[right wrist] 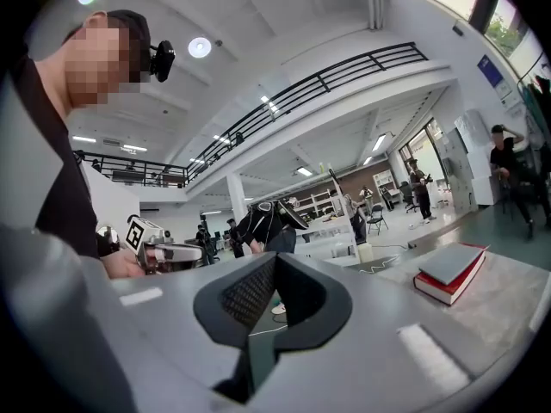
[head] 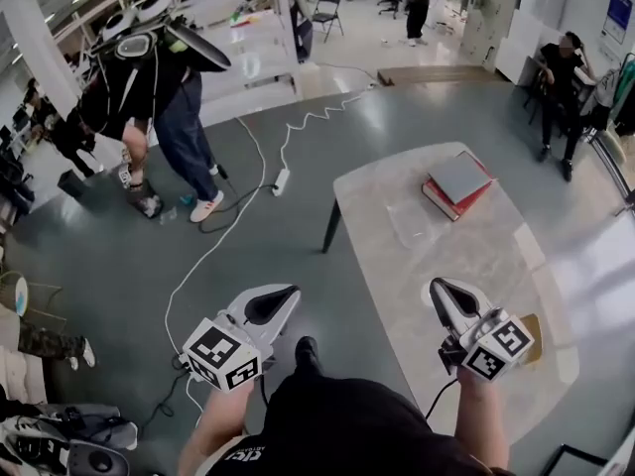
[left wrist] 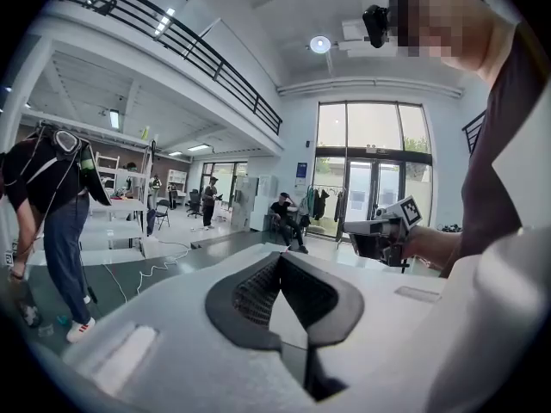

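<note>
Right gripper (head: pixel 443 292) closed, empty; books (head: pixel 458 180) well ahead on table (head: pixel 417 276)

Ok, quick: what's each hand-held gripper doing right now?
Left hand-held gripper: closed, jaws together, holding nothing.
Right hand-held gripper: closed, jaws together, holding nothing.

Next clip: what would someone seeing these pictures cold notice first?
Two white grippers with marker cubes fill the foreground. The left gripper is over the grey floor and the right gripper is over the near end of a pale table; both have jaws together and nothing between them. Farther along the table lies a stack of books, grey on red. At upper left a person in a black top bends over.
</note>
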The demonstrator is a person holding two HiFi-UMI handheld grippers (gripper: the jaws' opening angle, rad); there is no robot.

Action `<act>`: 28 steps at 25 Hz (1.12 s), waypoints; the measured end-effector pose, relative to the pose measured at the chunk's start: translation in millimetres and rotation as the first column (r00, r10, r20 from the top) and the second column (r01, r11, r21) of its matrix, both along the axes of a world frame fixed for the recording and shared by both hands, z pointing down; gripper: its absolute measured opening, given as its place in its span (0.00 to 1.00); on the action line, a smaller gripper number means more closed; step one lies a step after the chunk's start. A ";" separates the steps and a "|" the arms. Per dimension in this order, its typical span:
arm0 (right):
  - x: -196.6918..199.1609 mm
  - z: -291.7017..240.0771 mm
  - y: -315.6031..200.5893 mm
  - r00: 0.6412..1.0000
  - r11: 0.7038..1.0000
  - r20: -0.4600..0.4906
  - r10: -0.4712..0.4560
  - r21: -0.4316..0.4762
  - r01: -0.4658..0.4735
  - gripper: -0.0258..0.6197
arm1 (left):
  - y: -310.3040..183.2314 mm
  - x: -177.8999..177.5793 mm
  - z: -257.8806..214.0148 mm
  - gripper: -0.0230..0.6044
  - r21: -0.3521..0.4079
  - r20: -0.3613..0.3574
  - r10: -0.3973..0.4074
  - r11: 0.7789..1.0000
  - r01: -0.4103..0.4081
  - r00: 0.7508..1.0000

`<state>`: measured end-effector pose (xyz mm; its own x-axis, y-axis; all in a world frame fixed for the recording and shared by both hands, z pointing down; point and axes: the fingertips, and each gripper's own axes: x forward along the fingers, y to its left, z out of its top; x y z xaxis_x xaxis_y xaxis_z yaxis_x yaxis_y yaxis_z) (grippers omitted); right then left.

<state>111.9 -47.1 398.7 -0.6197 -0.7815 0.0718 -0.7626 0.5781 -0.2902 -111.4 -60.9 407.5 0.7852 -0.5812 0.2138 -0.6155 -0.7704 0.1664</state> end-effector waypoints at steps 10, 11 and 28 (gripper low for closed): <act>-48.3 -8.9 -101.2 0.991 0.991 0.004 0.135 0.004 -0.135 0.04 | -109.0 -49.3 -9.2 0.04 0.026 0.011 0.125 0.992 -0.126 0.992; -52.2 -7.4 -107.9 0.989 0.989 0.005 0.148 -0.001 -0.148 0.04 | -117.8 -53.3 -8.8 0.04 0.026 0.012 0.137 0.990 -0.137 0.991; 3.1 61.6 -167.6 0.959 0.947 -0.087 0.269 -0.156 -0.280 0.05 | -210.3 24.5 12.4 0.04 -0.053 -0.034 0.319 0.946 -0.320 0.947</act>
